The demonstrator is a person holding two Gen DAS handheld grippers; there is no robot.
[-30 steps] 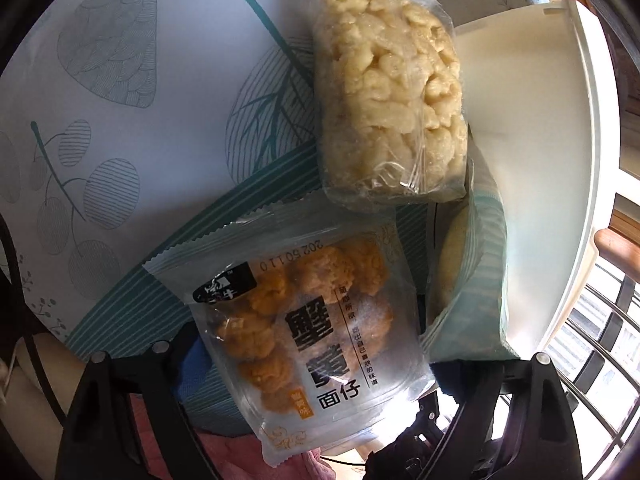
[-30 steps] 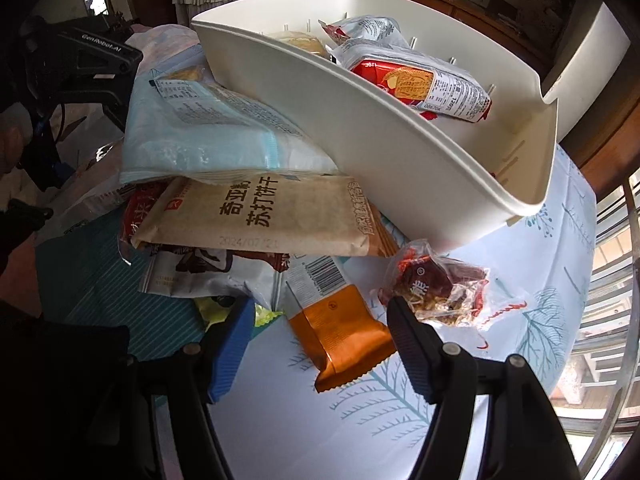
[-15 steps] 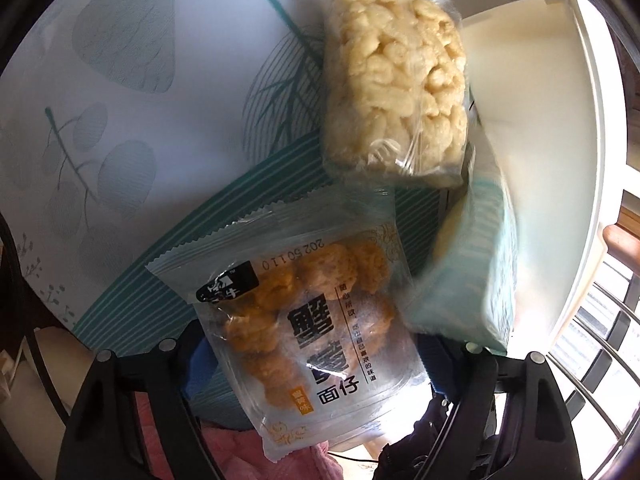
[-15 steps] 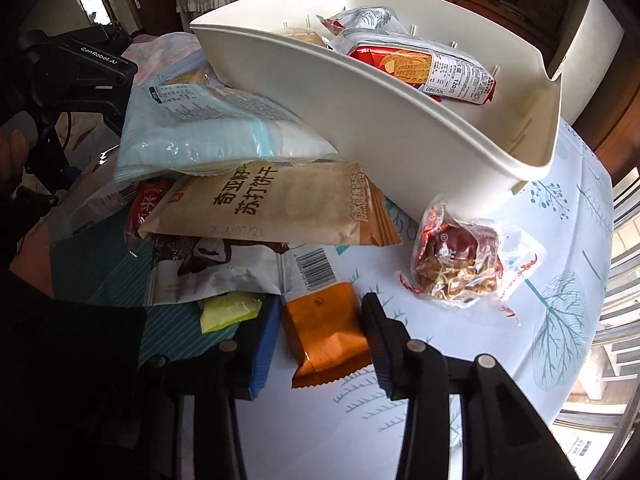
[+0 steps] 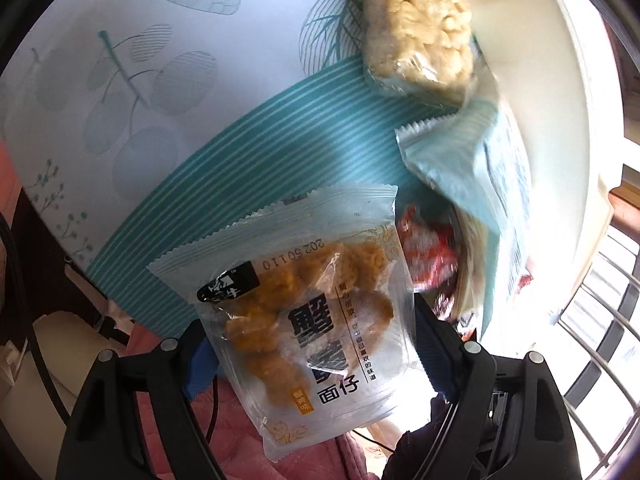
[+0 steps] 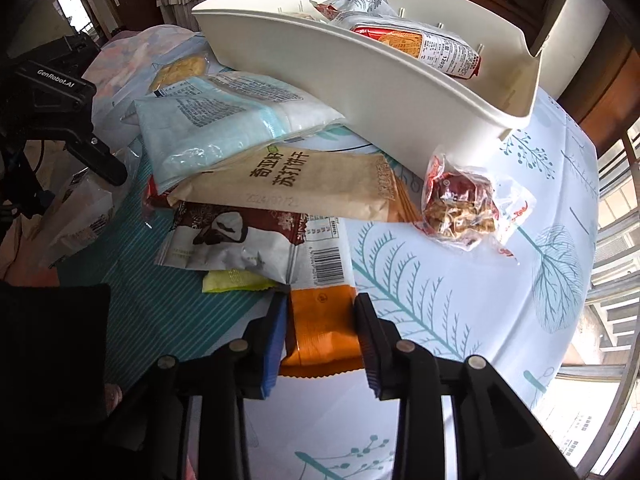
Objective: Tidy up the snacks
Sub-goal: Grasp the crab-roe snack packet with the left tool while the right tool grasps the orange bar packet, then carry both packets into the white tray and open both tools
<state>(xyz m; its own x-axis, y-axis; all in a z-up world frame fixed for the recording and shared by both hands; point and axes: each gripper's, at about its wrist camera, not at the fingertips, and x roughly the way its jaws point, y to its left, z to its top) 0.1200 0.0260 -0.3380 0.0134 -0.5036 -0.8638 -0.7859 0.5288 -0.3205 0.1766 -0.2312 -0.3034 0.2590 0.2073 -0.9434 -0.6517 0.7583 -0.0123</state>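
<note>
My left gripper (image 5: pixel 308 320) is shut on a clear packet of orange noodle snack (image 5: pixel 320 280) and holds it above the table's near edge. Beyond it lie a puffed rice block (image 5: pixel 416 28) and a pale blue packet (image 5: pixel 468 168), both against the white tray (image 5: pixel 560 100). In the right wrist view my right gripper (image 6: pixel 320 300) points down at the table. Its jaws are closing on an orange packet (image 6: pixel 324 328), and the pads pinch its sides. The packet's far end is tucked under a white barcode wrapper (image 6: pixel 324 256).
A pile of packets lies left of the white tray (image 6: pixel 360 80): pale blue (image 6: pixel 224 128), brown cracker (image 6: pixel 304 184), dark chocolate (image 6: pixel 240 232), yellow (image 6: pixel 232 280). A red nut bag (image 6: pixel 460 204) sits by the tray's corner. Several packets lie inside the tray. Window bars stand at the right.
The right jaws have closed in from wide apart onto the orange packet. The left gripper has drawn back from the rice block, carrying the noodle packet with it.
</note>
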